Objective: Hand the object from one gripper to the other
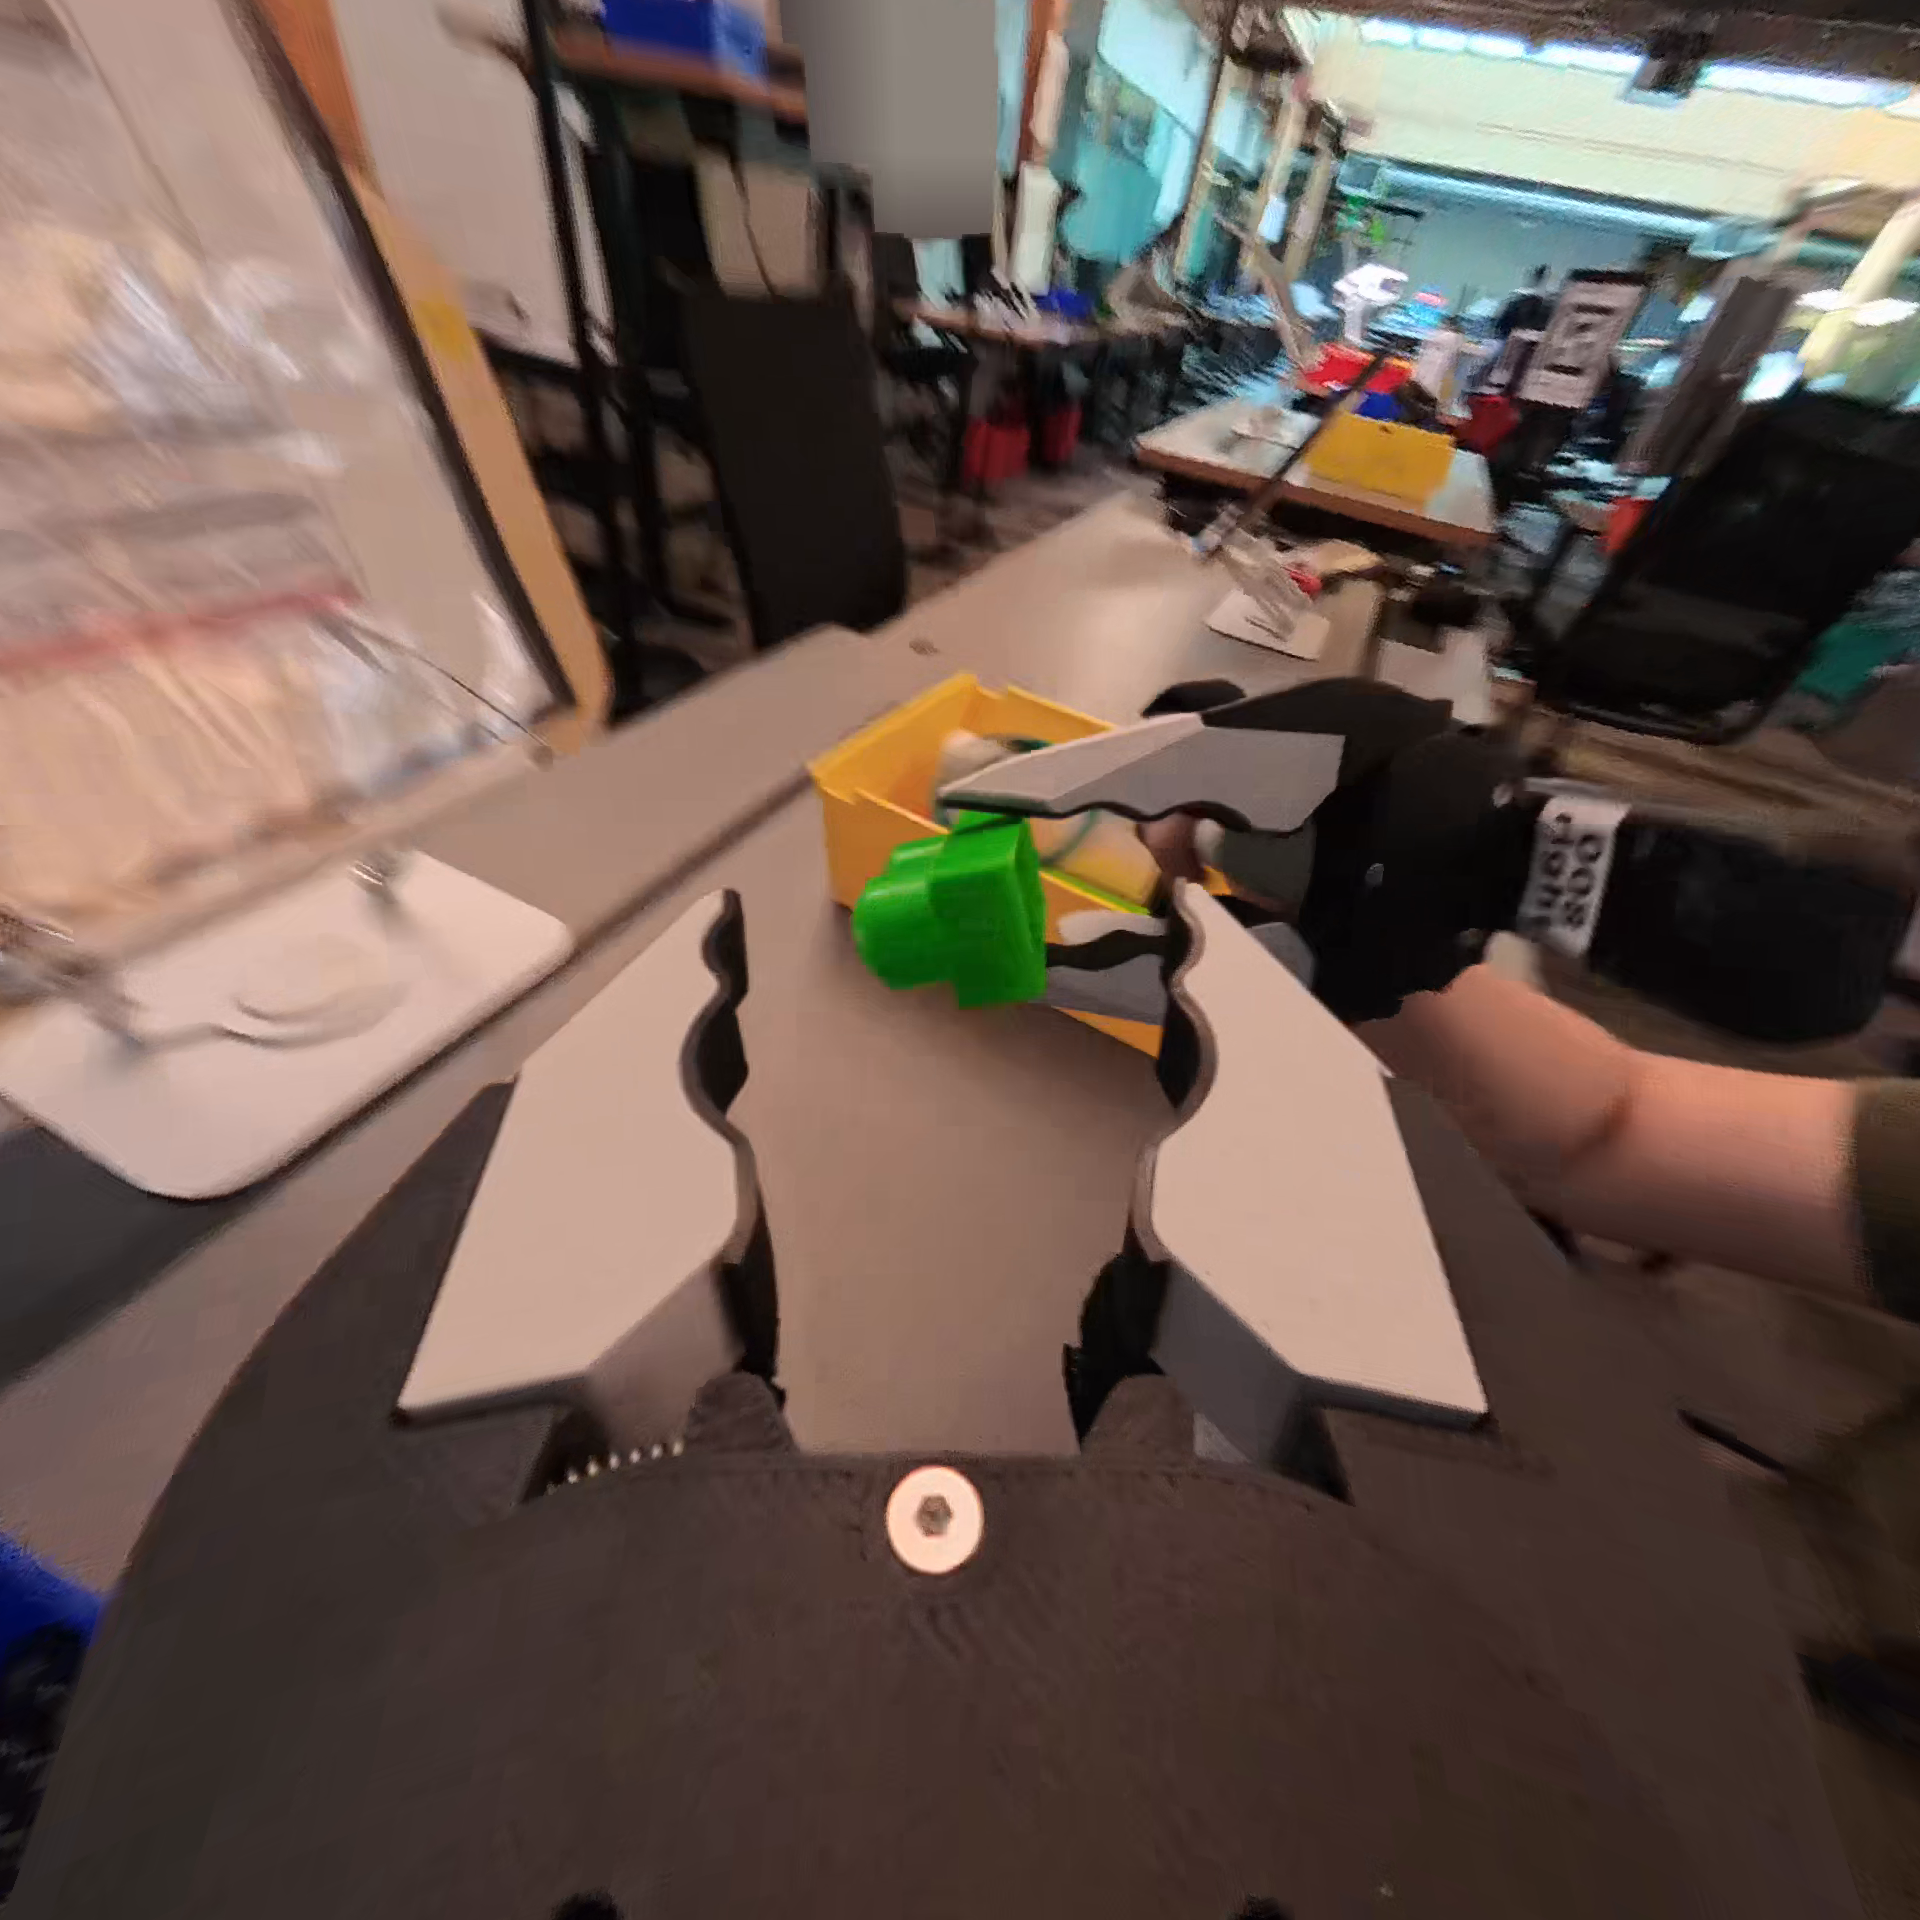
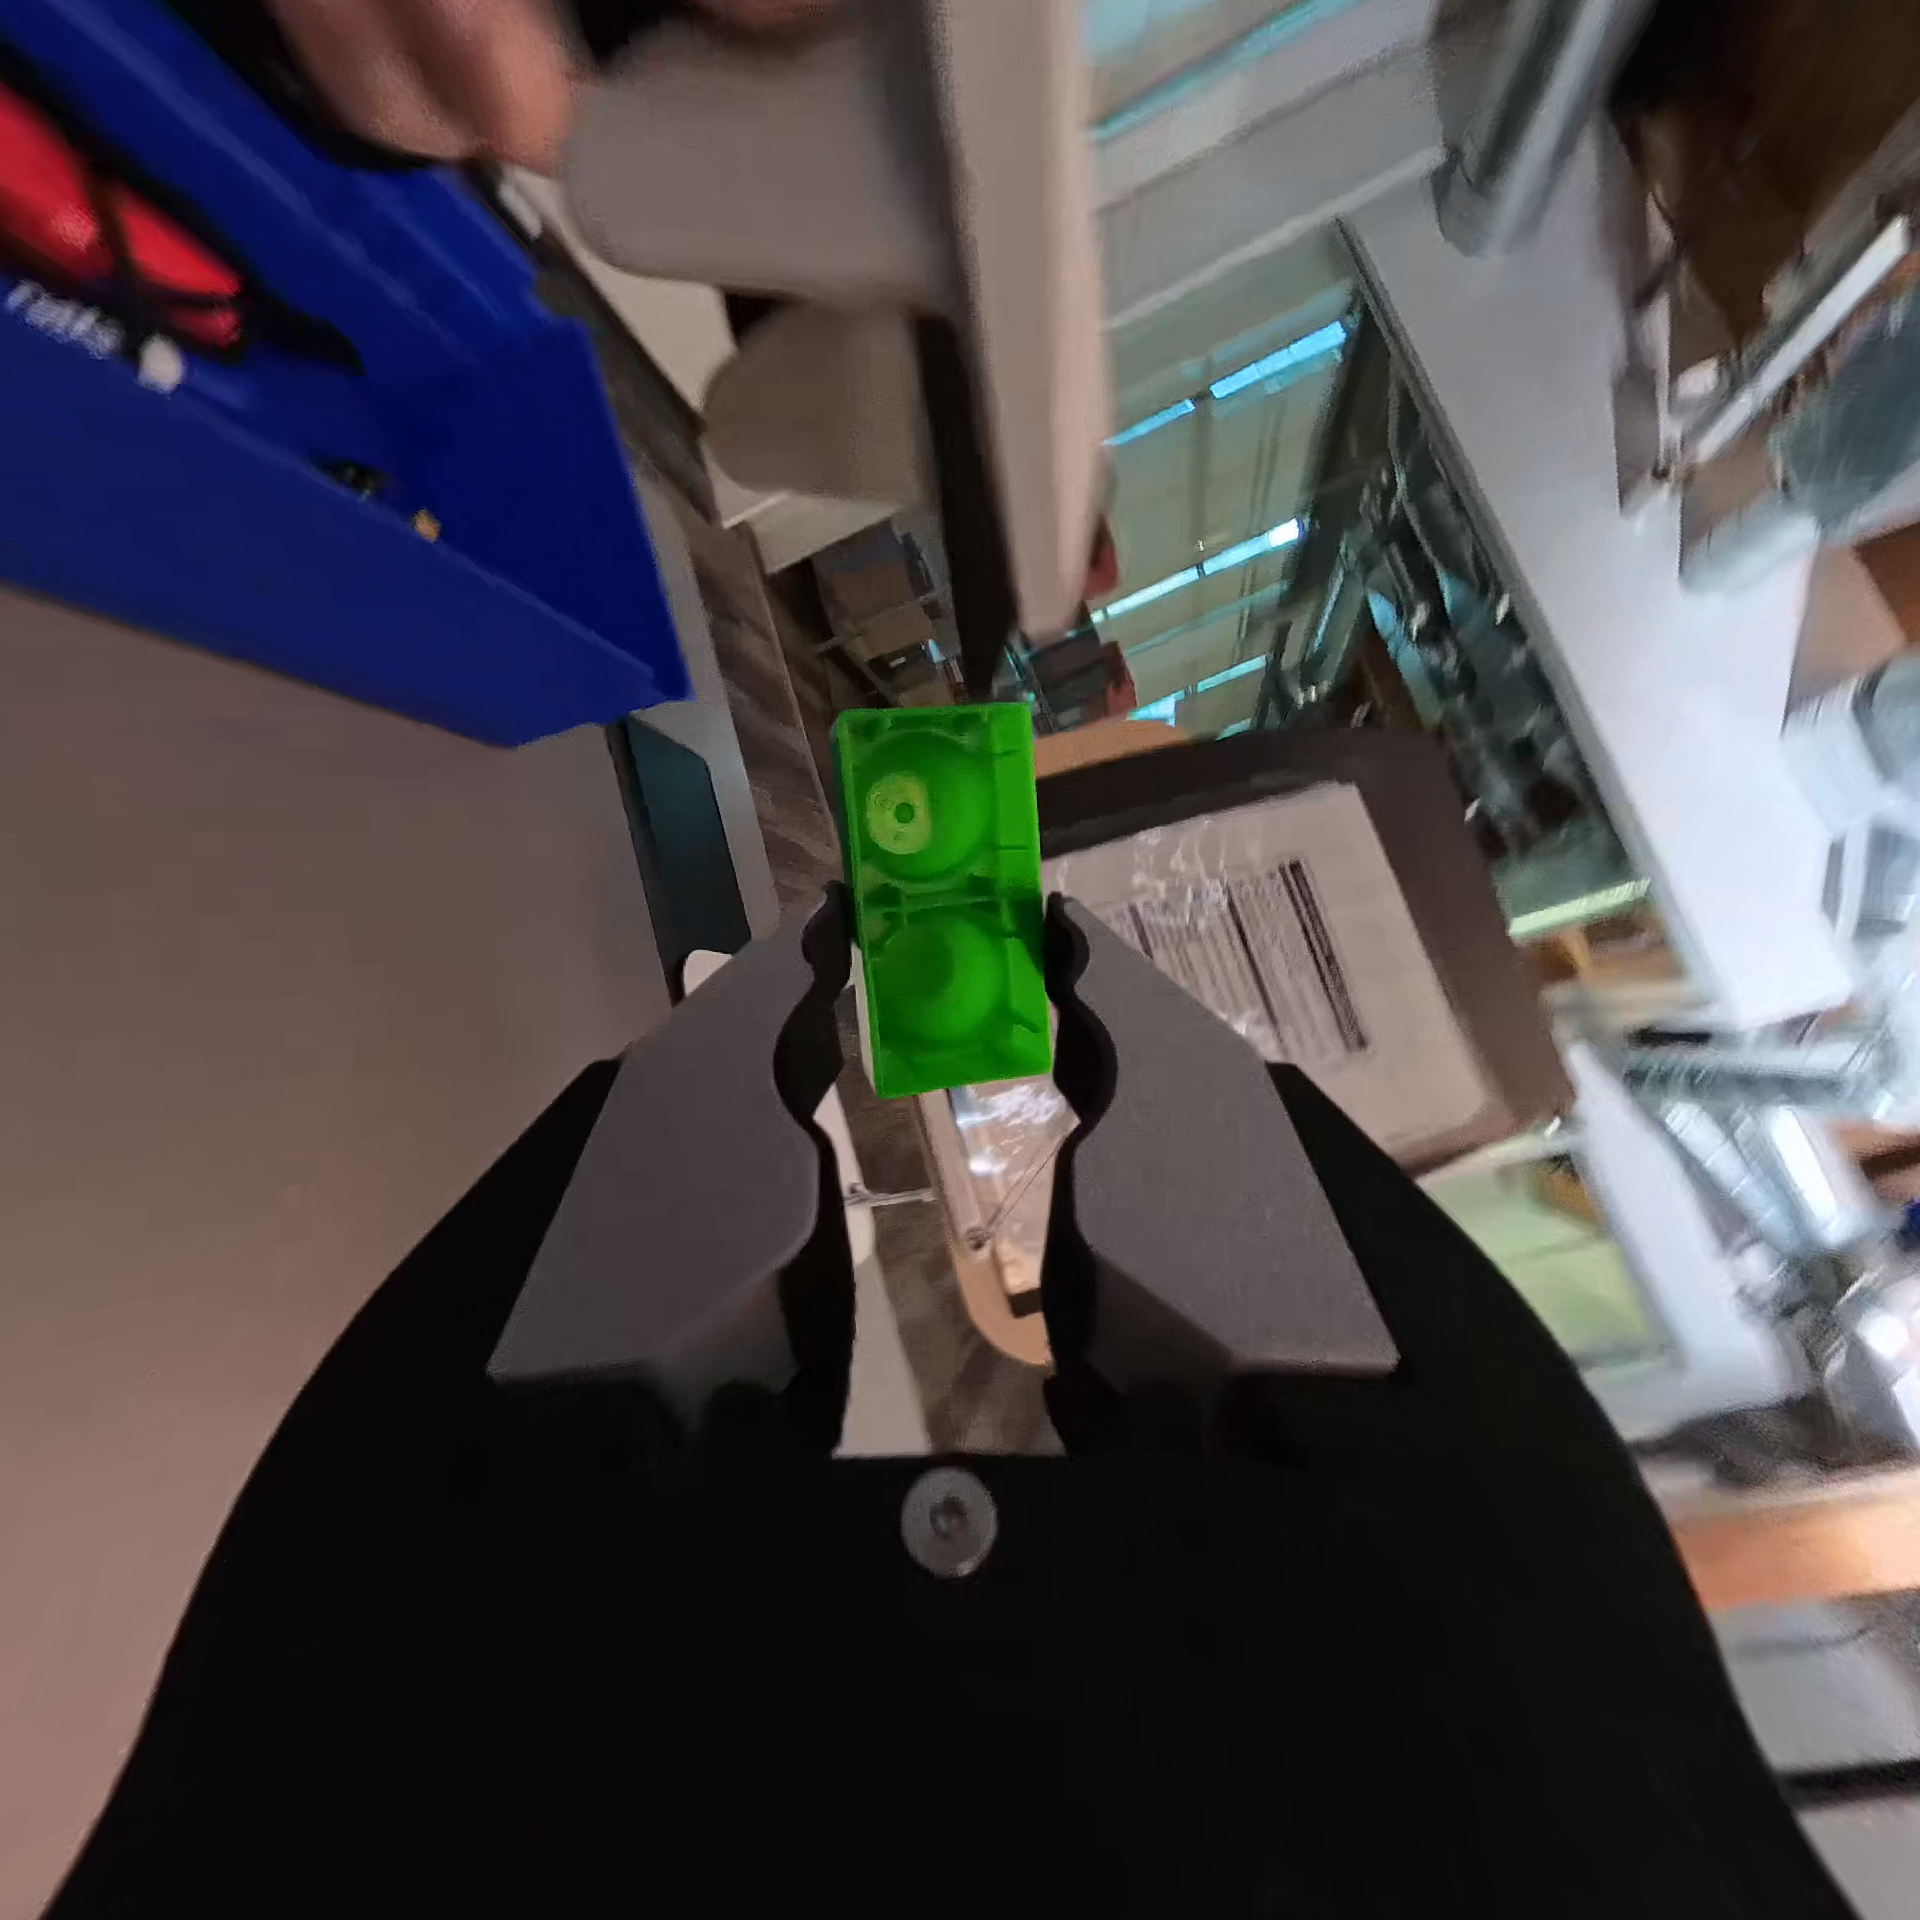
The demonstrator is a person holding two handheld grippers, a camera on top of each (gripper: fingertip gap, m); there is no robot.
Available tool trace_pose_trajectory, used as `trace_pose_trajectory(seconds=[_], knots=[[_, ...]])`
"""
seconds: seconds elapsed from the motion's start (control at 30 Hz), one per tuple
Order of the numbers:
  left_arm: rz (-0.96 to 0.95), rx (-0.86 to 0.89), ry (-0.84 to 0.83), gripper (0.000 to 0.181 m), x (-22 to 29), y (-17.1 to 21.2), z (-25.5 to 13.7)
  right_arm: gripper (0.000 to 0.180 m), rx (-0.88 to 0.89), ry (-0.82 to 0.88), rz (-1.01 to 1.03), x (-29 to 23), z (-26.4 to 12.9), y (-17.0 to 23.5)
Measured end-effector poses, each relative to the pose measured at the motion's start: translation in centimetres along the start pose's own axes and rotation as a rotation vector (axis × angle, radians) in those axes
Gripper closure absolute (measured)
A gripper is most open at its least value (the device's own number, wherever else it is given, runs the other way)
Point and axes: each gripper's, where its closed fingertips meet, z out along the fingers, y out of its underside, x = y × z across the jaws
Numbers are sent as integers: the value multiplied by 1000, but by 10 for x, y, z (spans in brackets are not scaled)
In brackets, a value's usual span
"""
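Green block [image 2: 945,904], a two-stud toy brick of moulded plastic, sits pinched near the tips of my right gripper [image 2: 945,966], held off the tabletop [image 1: 935,1195]. In the right wrist view I look into its hollow underside: two round sockets, thin walls, a rib between them. The jaws press on the two long side walls over the nearer socket; the farther half sticks out past the tips, free.

In the left wrist view the same block [image 1: 951,914] shows in the right gripper [image 1: 1023,904] ahead and slightly right, in front of a yellow bin [image 1: 894,790] standing on the tabletop. Studs point toward my left side. My left gripper [image 1: 961,966] has its jaws spread wide with nothing between them; it is close to the block but apart from it.

Handling judgement: light, rigid, should not deform or break under a firm pinch. Smooth glossy plastic, so likely slippery against the pads; a shallow or skewed grip could let it pivot or squirt out.

Where to take hold: the free half beyond the right fingertips. Flat opposing walls preferred over the rounded studs. Room there looks tight, so the two sets of tips may crowd each other. Right jaws should not release until the left pinch is seated.
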Motion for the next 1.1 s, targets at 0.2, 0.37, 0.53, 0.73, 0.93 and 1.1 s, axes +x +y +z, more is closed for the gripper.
trace_pose_trajectory(seconds=[0.2, 0.37, 0.53, 0.73, 0.93, 1.1], knots=[[406, 180, -319, 83, -13, -35, -18, 144, 90, 9, 783, 36, 2, 23], [600, 153, -380, 63, -7, -25, 4, 143, 337, -151, 1506, 43, 0, 23], [771, 93, -401, 73, 0, -10, 26, 143, 490, -452, 1974, 29, 3, 13], [802, 78, -370, 96, 5, -4, 28, 144, 610, -871, 2189, 18, -4, -17], [829, 61, -336, 99, 11, 0, 27, 144, 580, -1000, 2111, 6, -8, -34], [919, 12, -371, 109, 12, 4, 29, 143, 559, -989, 2035, 3, -8, -35]])
